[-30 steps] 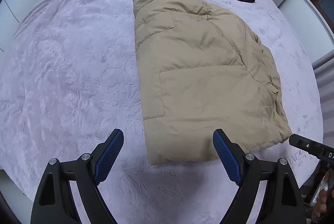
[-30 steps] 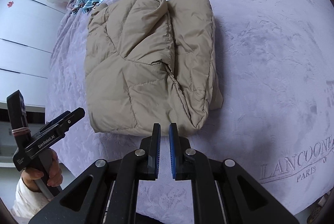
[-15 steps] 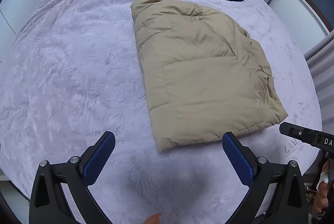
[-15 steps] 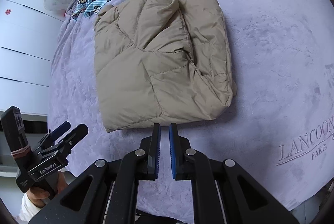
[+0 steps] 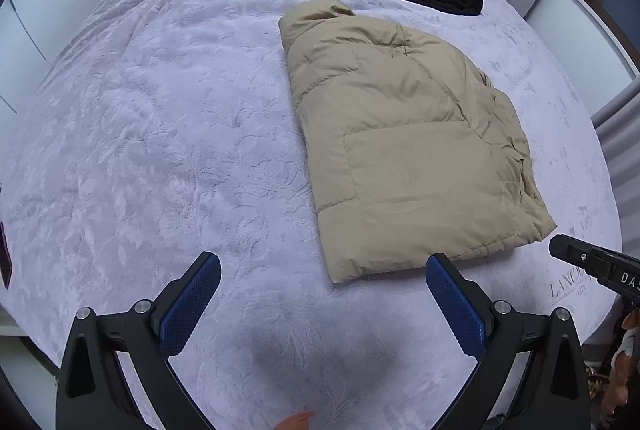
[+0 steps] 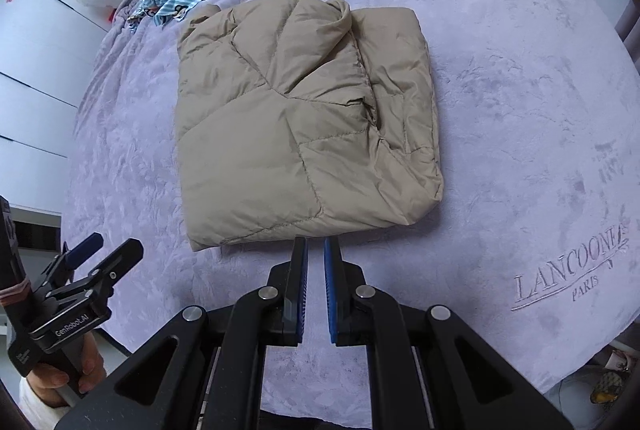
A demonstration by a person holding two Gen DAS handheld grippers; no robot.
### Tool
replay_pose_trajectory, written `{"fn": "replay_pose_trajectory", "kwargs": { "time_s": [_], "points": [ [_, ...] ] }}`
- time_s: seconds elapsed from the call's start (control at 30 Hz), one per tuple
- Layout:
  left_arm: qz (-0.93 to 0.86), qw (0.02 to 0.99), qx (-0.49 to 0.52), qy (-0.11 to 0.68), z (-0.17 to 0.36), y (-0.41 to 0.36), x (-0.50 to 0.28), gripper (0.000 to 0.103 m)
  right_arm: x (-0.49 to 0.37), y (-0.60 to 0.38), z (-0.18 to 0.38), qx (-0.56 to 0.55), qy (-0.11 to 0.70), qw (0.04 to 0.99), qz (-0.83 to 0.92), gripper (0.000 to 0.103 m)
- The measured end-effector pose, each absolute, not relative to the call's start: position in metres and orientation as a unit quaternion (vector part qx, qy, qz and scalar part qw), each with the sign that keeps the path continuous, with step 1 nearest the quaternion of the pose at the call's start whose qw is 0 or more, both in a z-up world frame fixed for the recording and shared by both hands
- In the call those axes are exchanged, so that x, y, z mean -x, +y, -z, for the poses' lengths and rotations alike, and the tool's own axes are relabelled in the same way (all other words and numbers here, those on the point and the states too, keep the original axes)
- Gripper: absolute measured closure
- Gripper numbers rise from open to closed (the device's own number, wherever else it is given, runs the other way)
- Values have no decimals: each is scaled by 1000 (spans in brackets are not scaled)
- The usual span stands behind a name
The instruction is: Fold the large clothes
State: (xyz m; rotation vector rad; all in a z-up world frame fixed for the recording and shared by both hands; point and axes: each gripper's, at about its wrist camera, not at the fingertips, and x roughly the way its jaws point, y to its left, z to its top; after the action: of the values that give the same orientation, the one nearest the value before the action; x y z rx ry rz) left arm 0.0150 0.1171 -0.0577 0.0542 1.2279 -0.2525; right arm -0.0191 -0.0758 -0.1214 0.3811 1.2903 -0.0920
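1. jacket (image 5: 404,149), tan and puffy, lies folded into a compact block on the purple bed (image 5: 160,133).
2. left gripper (image 5: 320,306) has spread its fingers wide since a second ago, empty.
3. right gripper (image 6: 314,290) stays clenched, empty.
4. both have backed off; this fold looks finished.

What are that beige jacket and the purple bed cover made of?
The beige jacket looks like smooth, faintly shiny synthetic shell, padded: stitched quilt lines, puffy panels. The purple bed cover looks like plush fleece or velvet: matte nap, embossed leaf pattern.
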Motion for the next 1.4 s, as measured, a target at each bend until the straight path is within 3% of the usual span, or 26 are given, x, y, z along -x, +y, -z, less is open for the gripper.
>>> {"fn": "replay_pose_trajectory", "kwargs": {
  "time_s": [0.1, 0.17, 0.2, 0.23, 0.5, 0.67, 0.7, 0.73, 1.4],
  "points": [
    [99, 819, -22, 565, 50, 119, -15, 0, 17, -73, 113, -153, 593, 789, 48, 93],
    [94, 820, -13, 565, 45, 121, -13, 0, 17, -74, 108, -142, 590, 793, 50, 78],
    [92, 820, -6, 565, 42, 122, -12, 0, 17, -75, 105, -138, 588, 795, 50, 43],
    [88, 821, -4, 564, 38, 121, -9, 0, 17, -77, 102, -135, 584, 799, 52, 19],
    [70, 841, -9, 537, 5, 112, 5, 0, 24, -82, 68, -117, 547, 827, 54, 18],
    [59, 854, -9, 516, -17, 107, 12, 0, 30, -78, 44, -98, 516, 849, 58, 11],
    [59, 856, -7, 514, -20, 108, 13, 0, 31, -77, 41, -95, 512, 852, 58, 1],
    [57, 858, -6, 511, -23, 108, 14, 0, 32, -76, 37, -92, 506, 856, 57, 0],
    [44, 873, -15, 485, -55, 95, 25, 0, 41, -74, -3, -72, 469, 879, 45, 0]
  ]
}}
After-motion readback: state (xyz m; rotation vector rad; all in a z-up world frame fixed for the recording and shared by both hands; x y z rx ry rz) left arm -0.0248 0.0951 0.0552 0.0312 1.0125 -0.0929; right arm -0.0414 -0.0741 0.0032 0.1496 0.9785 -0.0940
